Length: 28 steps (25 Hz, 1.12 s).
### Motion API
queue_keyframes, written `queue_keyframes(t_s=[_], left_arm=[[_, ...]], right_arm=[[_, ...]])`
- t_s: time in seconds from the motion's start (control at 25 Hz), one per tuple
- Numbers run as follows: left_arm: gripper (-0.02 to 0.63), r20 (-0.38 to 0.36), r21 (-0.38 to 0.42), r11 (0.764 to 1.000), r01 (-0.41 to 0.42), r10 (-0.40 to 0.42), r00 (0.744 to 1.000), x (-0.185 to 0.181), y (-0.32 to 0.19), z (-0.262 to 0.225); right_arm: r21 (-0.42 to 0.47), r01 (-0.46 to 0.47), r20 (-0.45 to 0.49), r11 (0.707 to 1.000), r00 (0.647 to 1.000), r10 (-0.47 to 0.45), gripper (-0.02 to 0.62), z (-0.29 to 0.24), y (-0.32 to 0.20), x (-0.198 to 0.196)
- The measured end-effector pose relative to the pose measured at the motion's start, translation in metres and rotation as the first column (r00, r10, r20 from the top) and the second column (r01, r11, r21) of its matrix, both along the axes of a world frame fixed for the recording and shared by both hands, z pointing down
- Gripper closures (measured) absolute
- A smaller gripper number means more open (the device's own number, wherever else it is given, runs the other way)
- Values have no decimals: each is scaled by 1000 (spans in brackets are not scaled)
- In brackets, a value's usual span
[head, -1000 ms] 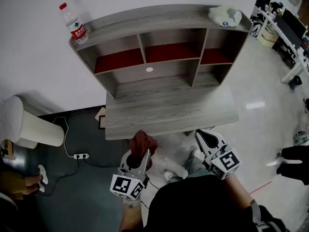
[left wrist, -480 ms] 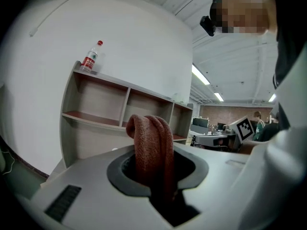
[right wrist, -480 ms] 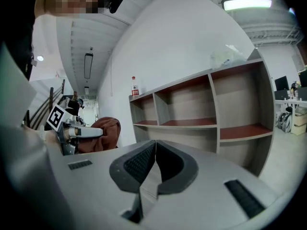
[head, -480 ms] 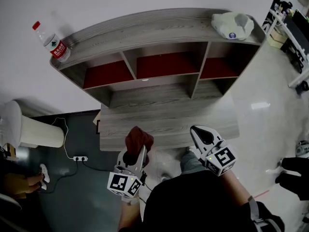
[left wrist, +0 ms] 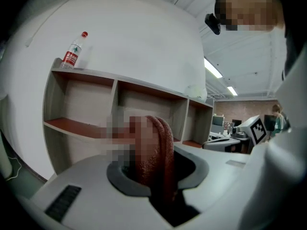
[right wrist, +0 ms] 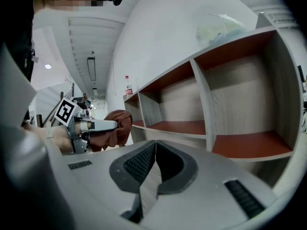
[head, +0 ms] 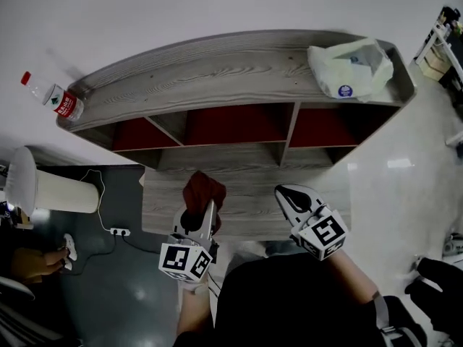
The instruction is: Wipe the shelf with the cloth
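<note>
The grey wood shelf unit (head: 217, 71) has three red-floored compartments above a lower desk board (head: 253, 186). A rust-red cloth (head: 202, 189) is bunched between the jaws of my left gripper (head: 205, 210), which is shut on it above the board's front left part. In the left gripper view the cloth (left wrist: 152, 150) fills the gap of the left gripper (left wrist: 156, 169). My right gripper (head: 285, 192) hovers over the board's front right, shut and holding nothing. The right gripper view shows the right gripper (right wrist: 154, 150) with its pads together and the cloth (right wrist: 116, 124) off to the left.
A water bottle (head: 55, 101) stands on the shelf top's left end and a pale plastic bag (head: 350, 66) lies on its right end. On the floor at left are a white cylindrical bin (head: 45, 191) and a power strip (head: 120, 231).
The shelf has come closer in view. Both grippers have moved forward, from in front of the board's edge to over it, the left one still holding the cloth.
</note>
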State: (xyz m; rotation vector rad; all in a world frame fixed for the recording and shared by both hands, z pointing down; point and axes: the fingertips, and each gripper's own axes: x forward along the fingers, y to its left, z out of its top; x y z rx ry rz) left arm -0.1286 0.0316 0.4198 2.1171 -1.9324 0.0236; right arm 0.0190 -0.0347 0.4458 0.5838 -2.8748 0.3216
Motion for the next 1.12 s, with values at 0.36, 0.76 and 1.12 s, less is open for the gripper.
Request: queue_keyframes(t_s=[0.36,0.76,1.12], left_arm=[[502,87,-31,997,77,-74,993,-12,-66,1],[502,162,-32,996,85,-79,984,-51,-142,0],[499,164,-40,999,-11,17,986,-66,-188,4]], right_arm=[[-17,-10,-64,1000,998,9,597,12,-42,-13],[-27,-109,-75,994,991,107,597,12,-68,-26],[5,-187,-102,982,977,187,597,10,-63,-56]])
